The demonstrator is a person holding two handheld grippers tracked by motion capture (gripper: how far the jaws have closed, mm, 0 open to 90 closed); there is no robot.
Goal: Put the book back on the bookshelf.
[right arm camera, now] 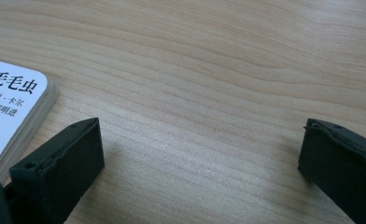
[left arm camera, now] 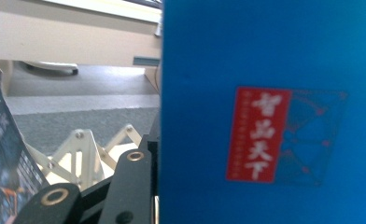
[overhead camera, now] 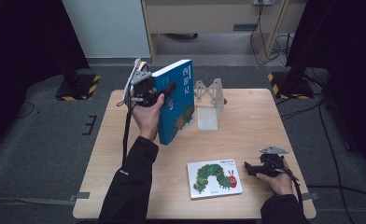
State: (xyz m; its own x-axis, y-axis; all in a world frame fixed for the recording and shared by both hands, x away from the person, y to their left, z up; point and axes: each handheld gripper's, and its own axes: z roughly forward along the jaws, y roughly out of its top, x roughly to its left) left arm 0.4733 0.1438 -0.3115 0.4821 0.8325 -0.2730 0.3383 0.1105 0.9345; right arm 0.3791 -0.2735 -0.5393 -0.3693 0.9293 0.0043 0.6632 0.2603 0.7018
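My left gripper is raised over the table's back left and is shut on a thick blue book, which it holds upright and slightly tilted. The blue cover with a red label stands close in the left gripper view, with one black finger pressed against its left side; the other finger is hidden behind the book. My right gripper rests low near the front right, open, with bare wood between its fingertips. A white caterpillar picture book lies flat just left of it, and its rounded corner is beside the left finger.
A white folding book rack stands at the middle back of the wooden table, just right of the blue book; its lattice is beyond my left finger. A dark-covered item sits at that view's left edge. Cables cross the floor.
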